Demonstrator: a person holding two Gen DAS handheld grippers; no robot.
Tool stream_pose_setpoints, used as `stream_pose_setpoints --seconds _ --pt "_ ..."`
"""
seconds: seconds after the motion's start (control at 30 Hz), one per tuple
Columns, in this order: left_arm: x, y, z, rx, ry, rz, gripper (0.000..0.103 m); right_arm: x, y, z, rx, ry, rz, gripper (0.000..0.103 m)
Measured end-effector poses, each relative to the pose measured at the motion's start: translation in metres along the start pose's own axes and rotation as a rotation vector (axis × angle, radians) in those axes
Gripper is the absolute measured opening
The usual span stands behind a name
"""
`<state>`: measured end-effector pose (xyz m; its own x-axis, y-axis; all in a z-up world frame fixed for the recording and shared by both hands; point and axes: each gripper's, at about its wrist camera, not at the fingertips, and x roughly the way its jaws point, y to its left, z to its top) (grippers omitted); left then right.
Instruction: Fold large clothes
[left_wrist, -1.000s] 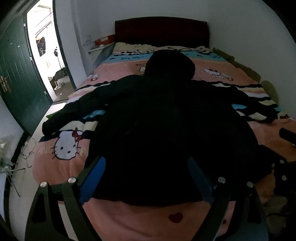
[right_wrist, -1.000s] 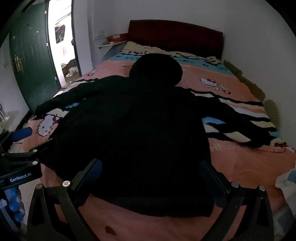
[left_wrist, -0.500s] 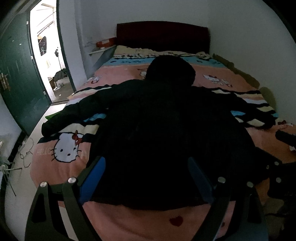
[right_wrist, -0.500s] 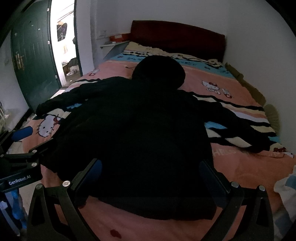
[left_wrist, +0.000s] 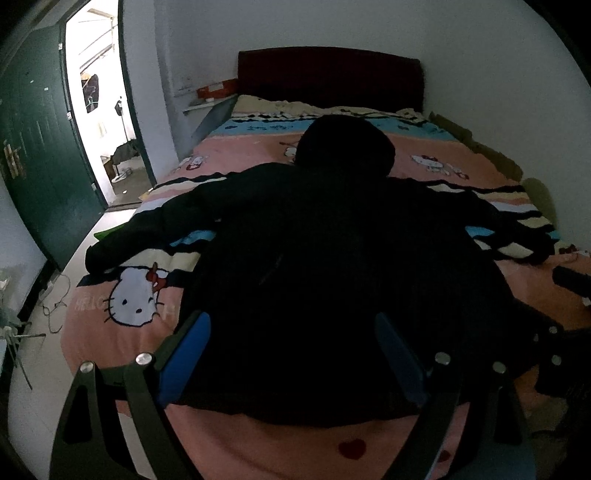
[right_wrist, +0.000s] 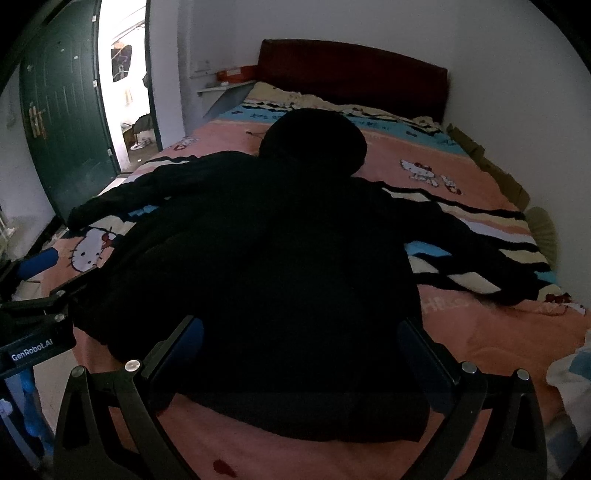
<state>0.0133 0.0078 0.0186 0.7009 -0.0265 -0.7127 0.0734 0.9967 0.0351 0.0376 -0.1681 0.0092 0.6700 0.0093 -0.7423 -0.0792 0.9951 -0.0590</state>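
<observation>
So there's a big black hoodie (left_wrist: 332, 266) spread out flat on the bed (left_wrist: 369, 454), hood (left_wrist: 345, 147) pointing toward the dark red headboard (left_wrist: 328, 79) and both sleeves thrown out to the sides. The hem is at the near end, right in front of both tools.

The left gripper (left_wrist: 291, 354) hangs just above the hem with its jaws spread wide, nothing between them. You can see the blue pads (left_wrist: 188, 350) on the inner faces, and the hoodie's lower edge fills the gap in view. The right gripper (right_wrist: 301, 354) is the same deal: jaws wide apart, empty, sitting over the hem a bit further toward the hoodie's right side. From its camera the left gripper shows up at the left edge, near the hoodie's left hem corner.

The left sleeve (left_wrist: 147, 232) runs out to the bed's edge on the door side, ending just beside a cartoon cat print (left_wrist: 135, 295) on the pink blanket. The right sleeve (right_wrist: 480, 254) lies across the striped part of the blanket toward the wall.

Around it: a green door (left_wrist: 40, 155) stands open on the left, a small shelf (left_wrist: 210, 105) with an orange box sits beside the headboard, and some white cloth (right_wrist: 570, 373) is bunched at the bed's near right corner. Nothing lies on top of the hoodie.
</observation>
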Motion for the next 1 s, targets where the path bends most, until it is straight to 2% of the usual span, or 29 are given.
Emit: stream_pose_setpoints --seconds 0.2,0.27,0.47,0.6,0.83,1.0 --pt "0.006 -0.002 0.002 0.047 0.010 -0.011 0.091 0.007 -0.006 0.001 0.017 0.004 0.014 0.103" --pt "0.007 0.002 0.005 0.032 0.011 -0.028 0.091 0.009 -0.011 0.002 0.036 0.005 0.017 0.103" --pt "0.006 0.010 0.018 -0.008 -0.007 -0.007 0.091 0.019 -0.032 0.007 0.090 0.001 0.017 0.103" --pt "0.012 0.010 0.027 -0.035 0.004 -0.019 0.091 0.024 -0.049 0.012 0.114 -0.010 0.005 0.102" --pt "0.034 -0.005 0.040 -0.006 0.058 0.017 0.091 0.038 -0.083 0.022 0.137 -0.027 -0.044 0.103" --pt "0.052 -0.017 0.049 0.021 0.090 0.071 0.091 0.054 -0.118 0.029 0.176 -0.037 -0.070 0.103"
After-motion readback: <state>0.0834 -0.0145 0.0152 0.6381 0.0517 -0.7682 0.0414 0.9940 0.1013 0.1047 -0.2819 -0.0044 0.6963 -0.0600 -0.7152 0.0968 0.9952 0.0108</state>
